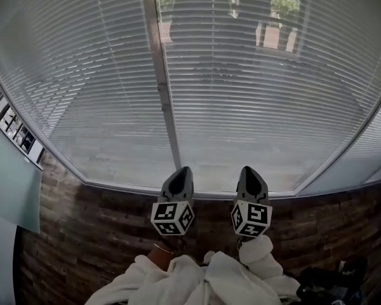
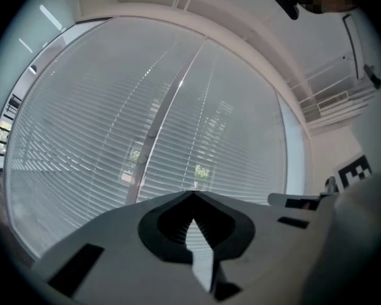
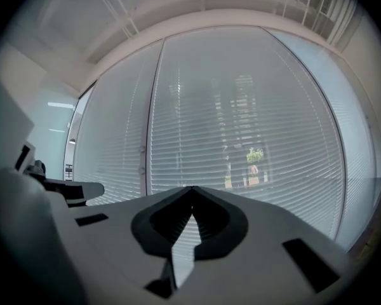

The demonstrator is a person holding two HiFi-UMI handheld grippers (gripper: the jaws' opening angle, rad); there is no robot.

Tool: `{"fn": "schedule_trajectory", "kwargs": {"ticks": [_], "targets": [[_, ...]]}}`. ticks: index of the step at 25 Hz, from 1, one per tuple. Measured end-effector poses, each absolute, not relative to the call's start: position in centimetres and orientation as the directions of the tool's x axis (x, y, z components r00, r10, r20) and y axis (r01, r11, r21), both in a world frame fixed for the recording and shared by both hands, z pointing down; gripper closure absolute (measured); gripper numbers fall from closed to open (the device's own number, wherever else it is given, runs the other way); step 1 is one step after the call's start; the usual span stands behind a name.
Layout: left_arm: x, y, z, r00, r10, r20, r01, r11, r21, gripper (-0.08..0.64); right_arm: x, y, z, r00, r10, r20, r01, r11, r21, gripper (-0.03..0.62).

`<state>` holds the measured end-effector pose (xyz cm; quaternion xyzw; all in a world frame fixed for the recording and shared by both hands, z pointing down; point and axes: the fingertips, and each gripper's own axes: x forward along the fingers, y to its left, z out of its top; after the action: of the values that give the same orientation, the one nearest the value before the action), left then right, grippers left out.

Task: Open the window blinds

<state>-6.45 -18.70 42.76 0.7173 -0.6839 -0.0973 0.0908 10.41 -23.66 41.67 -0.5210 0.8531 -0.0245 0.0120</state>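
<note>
Left gripper (image 1: 181,173), lower centre: jaws fully closed, holding nothing. Right gripper (image 1: 250,173), just beside it: jaws likewise closed and empty. The window blinds (image 1: 254,88) fill the upper frame, lowered, ahead of both grippers. Locate the control cord or wand before reaching; none is discernible. No containers appear.

We face the white horizontal-slat window blinds (image 1: 260,107), which stand far ahead and are split by a grey vertical metal mullion (image 1: 167,100). Our left gripper (image 1: 181,171) sits beside our right gripper (image 1: 251,171), both near us, over the dark plank floor (image 1: 82,234) before the blinds.
</note>
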Motion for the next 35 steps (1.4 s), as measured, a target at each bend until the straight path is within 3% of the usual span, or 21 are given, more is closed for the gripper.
{"fn": "schedule_trajectory", "kwargs": {"ticks": [10, 16, 19, 22, 25, 28, 32, 35], "targets": [[-14.2, -32.3, 38.8, -0.104, -0.995, -0.01, -0.958, 0.097, 0.271, 0.548, 6.1, -35.7, 40.5, -0.484, -0.875, 0.027, -0.873, 0.48, -0.084, 0.581], [-21.9, -36.9, 39.1, -0.281, -0.96, -0.017, -0.883, 0.252, 0.395, 0.423, 4.2, -38.4, 43.2, -0.503, -0.862, 0.055, -0.862, 0.497, -0.102, 0.581], [-23.7, -38.7, 40.7, -0.266, -0.964, -0.014, -0.745, 0.197, 0.637, 0.423, 4.1, -39.7, 44.5, -0.509, -0.858, 0.069, -0.86, 0.502, -0.094, 0.581], [-24.2, -40.3, 41.2, -0.215, -0.974, -0.065, -0.519, 0.058, 0.853, 0.423, 4.0, -41.0, 44.3, -0.507, -0.86, 0.061, -0.861, 0.502, -0.083, 0.581], [-24.6, -41.1, 41.2, -0.205, -0.974, -0.098, -0.334, -0.024, 0.942, 0.423, 4.3, -41.8, 44.3, -0.496, -0.866, 0.058, -0.867, 0.491, -0.083, 0.581], [-25.2, -41.3, 41.0, -0.223, -0.967, -0.122, -0.233, -0.068, 0.97, 0.424, 4.4, -42.0, 44.4, -0.493, -0.868, 0.062, -0.869, 0.487, -0.088, 0.581], [-25.6, -41.3, 40.7, -0.234, -0.967, -0.102, -0.273, -0.035, 0.961, 0.433, 4.4, -42.2, 44.2, -0.489, -0.87, 0.055, -0.871, 0.484, -0.092, 0.581], [-25.5, -41.5, 40.6, -0.227, -0.973, -0.053, -0.464, 0.06, 0.884, 0.436, 4.4, -42.6, 43.8, -0.482, -0.875, 0.041, -0.874, 0.477, -0.095, 0.581]]}}
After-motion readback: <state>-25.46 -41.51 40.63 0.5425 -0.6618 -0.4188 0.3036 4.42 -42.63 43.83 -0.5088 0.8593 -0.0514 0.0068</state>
